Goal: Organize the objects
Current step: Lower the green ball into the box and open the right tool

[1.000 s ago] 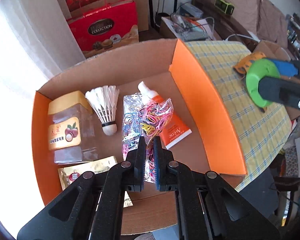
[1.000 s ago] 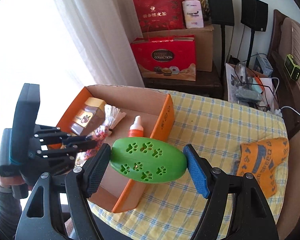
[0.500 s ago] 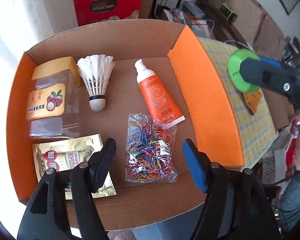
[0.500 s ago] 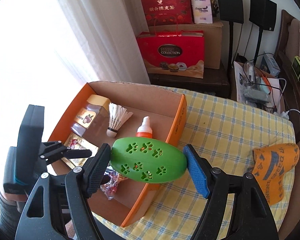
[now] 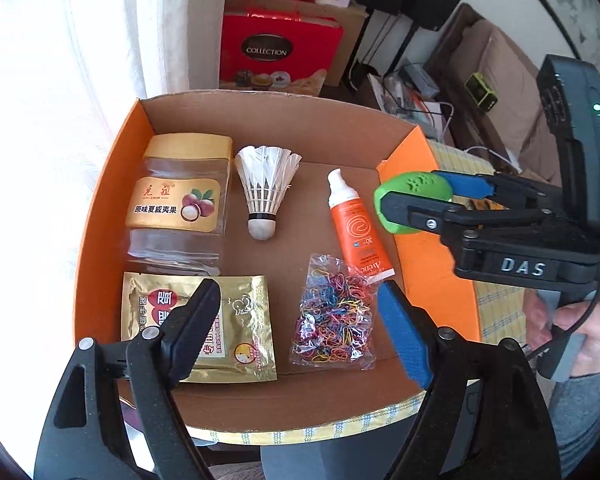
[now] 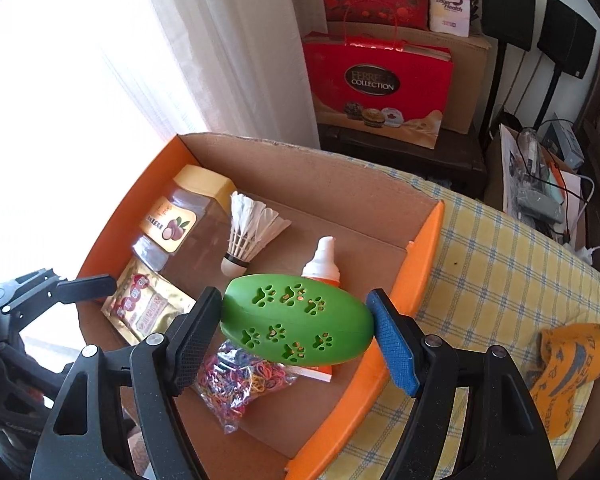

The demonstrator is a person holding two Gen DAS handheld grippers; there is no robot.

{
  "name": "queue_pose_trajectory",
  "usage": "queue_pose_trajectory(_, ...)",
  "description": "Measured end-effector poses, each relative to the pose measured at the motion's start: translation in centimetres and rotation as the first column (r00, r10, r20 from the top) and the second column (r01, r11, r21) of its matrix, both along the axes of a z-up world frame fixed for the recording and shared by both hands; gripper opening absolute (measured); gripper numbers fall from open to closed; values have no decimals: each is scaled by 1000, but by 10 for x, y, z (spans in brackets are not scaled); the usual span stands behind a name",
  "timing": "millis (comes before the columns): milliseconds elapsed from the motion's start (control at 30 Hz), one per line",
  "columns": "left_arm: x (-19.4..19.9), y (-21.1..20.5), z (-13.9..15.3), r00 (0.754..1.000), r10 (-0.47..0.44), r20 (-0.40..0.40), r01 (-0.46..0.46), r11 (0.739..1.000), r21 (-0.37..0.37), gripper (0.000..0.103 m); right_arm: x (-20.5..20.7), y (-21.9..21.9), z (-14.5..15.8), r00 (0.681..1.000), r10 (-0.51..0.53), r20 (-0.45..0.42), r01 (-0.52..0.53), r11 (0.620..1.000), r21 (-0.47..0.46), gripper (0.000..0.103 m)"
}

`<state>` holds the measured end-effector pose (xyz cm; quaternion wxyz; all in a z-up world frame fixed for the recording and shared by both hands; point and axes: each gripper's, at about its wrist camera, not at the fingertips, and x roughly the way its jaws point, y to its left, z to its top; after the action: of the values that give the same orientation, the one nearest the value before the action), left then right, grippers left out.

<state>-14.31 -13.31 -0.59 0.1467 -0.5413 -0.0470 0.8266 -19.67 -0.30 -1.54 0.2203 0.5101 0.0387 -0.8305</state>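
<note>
The right claw (image 6: 296, 334) grips the green egg (image 6: 298, 326) over the box (image 6: 424, 248), ready to place it; the left claw (image 5: 296, 328) gapes wide, empty, above the bands (image 5: 334, 314).

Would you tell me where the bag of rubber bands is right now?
The bag lies on the box floor near its front edge, between the gold sachet and the orange tube, in both views.

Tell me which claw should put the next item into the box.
Right. The right claw already grips the green paw-print egg above the box, over its right wall. The left claw hangs open and empty over the rubber band bag.
</note>
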Motion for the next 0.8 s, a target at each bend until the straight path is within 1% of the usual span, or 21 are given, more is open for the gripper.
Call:
queue_pose_trajectory(133, 0, 0, -7, 1000, 0, 10, 0, 1000, -22, 79, -11, -16, -11, 1000, 13, 14, -14, 999, 38, 76)
queue_pose_trajectory(267, 1, -3, -11, 1000, 8, 1, -8, 999, -46, 79, -17, -29, -21, 999, 31, 28, -32, 998, 62, 76)
queue_pose_trajectory(467, -1, -13, -17, 999, 28, 19, -27, 999, -20, 79, -24, -45, -36, 997, 58, 47, -62, 994, 86, 77)
queue_pose_trajectory(500, -1, -13, -18, 999, 30, 22, -30, 999, -14, 83, -25, -45, -37, 998, 54, 44, -58, 995, 85, 80)
queue_pose_trajectory(633, -1, -11, -20, 999, 25, 28, -25, 1000, 4, 84, -24, -36, -32, 998, 45, 32, -47, 998, 38, 82)
queue_pose_trajectory(700, -1, -9, -20, 999, 26, 27, -27, 1000, 9, 84, -22, -29, -26, 999, 26, 20, -27, 999, 39, 82)
queue_pose_trajectory(800, 0, -6, -16, 1000, 26, 15, -26, 999, 25, 84, -15, -19, -15, 1000, 24, -13, -23, 999, 37, 82)
